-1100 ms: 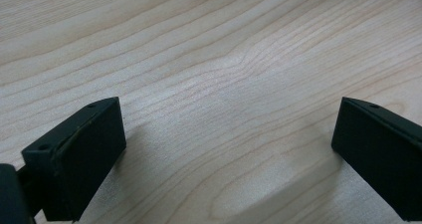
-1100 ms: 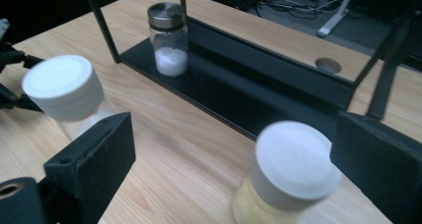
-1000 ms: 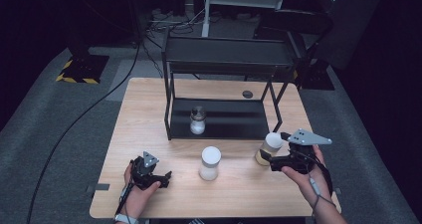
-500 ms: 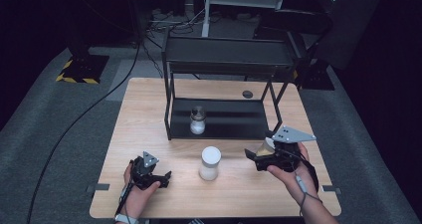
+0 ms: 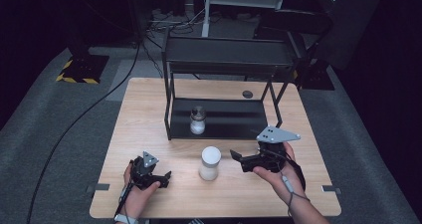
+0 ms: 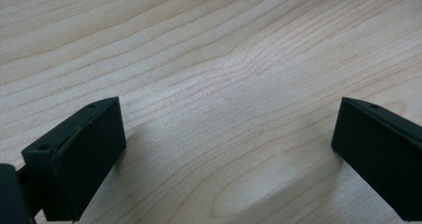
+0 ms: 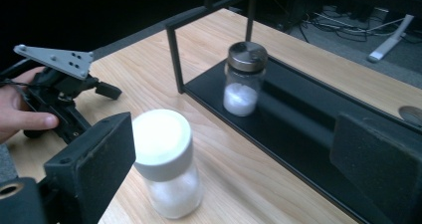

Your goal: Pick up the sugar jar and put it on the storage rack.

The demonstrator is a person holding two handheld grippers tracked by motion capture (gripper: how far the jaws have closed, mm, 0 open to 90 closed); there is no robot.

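A light wooden table (image 5: 149, 114) stood on grey carpet in a dark room. At its far middle sat a black two-tier metal rack (image 5: 226, 64). On the rack's lower shelf, towards its left end, a small glass jar with a dark metal lid (image 5: 197, 120) stood upright, partly filled with white powder. A small dark round disc (image 5: 247, 93) lay on the table behind the rack. A black cable (image 5: 99, 104) ran across the carpet at the left.

In front of the rack, near the middle of the table, a white-capped jar (image 5: 209, 163) stood upright, with white contents. Nothing lay between it and either gripper. In the right gripper view it was slightly blurred, and its left side was cut off behind the near jaw.

The right gripper (image 5: 238, 157), held in the person's right hand (image 5: 276, 171), pointed left towards the white-capped jar, just beside it. Its jaws were wide apart and empty; whether one touched the jar could not be made out.

The left gripper (image 5: 166, 176), held in the left hand (image 5: 137, 191), rested low over the front left of the table, well apart from the jar. Its jaws were spread wide, with bare wood between them.
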